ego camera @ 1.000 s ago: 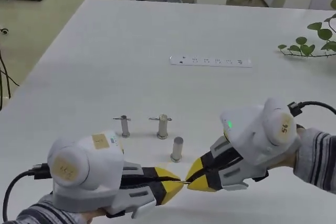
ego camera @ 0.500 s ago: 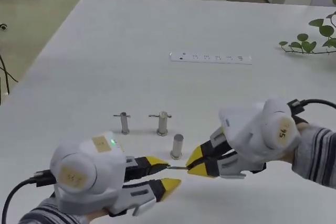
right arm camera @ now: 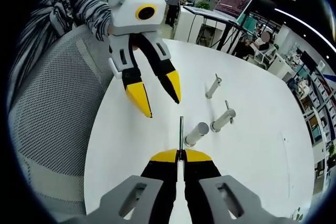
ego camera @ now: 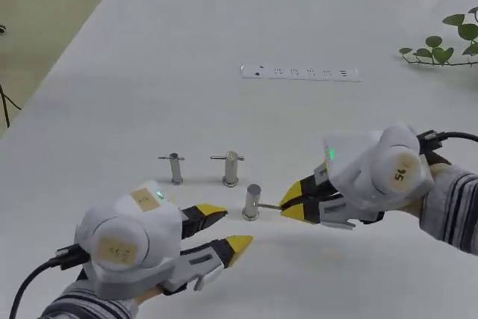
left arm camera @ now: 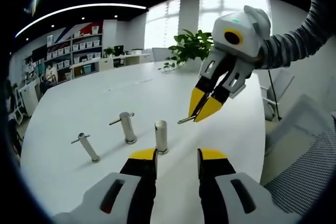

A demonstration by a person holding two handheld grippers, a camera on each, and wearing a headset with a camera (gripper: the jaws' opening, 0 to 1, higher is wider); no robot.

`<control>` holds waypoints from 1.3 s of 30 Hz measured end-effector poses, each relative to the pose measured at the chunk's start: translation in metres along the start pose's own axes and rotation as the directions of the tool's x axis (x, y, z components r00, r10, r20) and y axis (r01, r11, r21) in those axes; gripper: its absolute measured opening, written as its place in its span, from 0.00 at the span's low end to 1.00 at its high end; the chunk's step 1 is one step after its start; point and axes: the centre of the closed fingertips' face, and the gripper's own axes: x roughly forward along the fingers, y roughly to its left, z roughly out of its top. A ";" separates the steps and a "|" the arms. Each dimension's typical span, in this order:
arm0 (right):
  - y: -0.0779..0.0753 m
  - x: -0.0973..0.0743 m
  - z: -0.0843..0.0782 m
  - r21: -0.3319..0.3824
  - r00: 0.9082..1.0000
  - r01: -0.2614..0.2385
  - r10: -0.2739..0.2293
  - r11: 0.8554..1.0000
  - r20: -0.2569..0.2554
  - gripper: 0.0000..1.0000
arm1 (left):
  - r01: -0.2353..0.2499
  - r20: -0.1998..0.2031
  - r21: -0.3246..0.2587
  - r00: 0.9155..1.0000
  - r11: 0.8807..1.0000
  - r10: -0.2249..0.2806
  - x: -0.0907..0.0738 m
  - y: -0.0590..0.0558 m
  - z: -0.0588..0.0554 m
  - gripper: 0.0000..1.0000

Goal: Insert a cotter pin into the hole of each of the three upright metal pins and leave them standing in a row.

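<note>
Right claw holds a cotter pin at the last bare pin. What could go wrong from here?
1. The cotter pin is gripped by its end in the right claw; missing the hole could topple the unbraced bare pin.
2. The open left claw sits close and could bump the nearest finished pin.

Left gripper low, nearest the person, jaws apart, tips aimed forward-right. Right gripper angled leftward, jaws pinched on cotter pin, tips apart from left's.
</note>
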 end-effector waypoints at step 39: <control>-0.028 0.020 -0.029 0.029 0.999 -0.004 0.005 1.000 -0.051 0.00 | -0.148 -0.069 -0.054 0.987 0.988 0.144 0.066 0.032 -0.013 0.24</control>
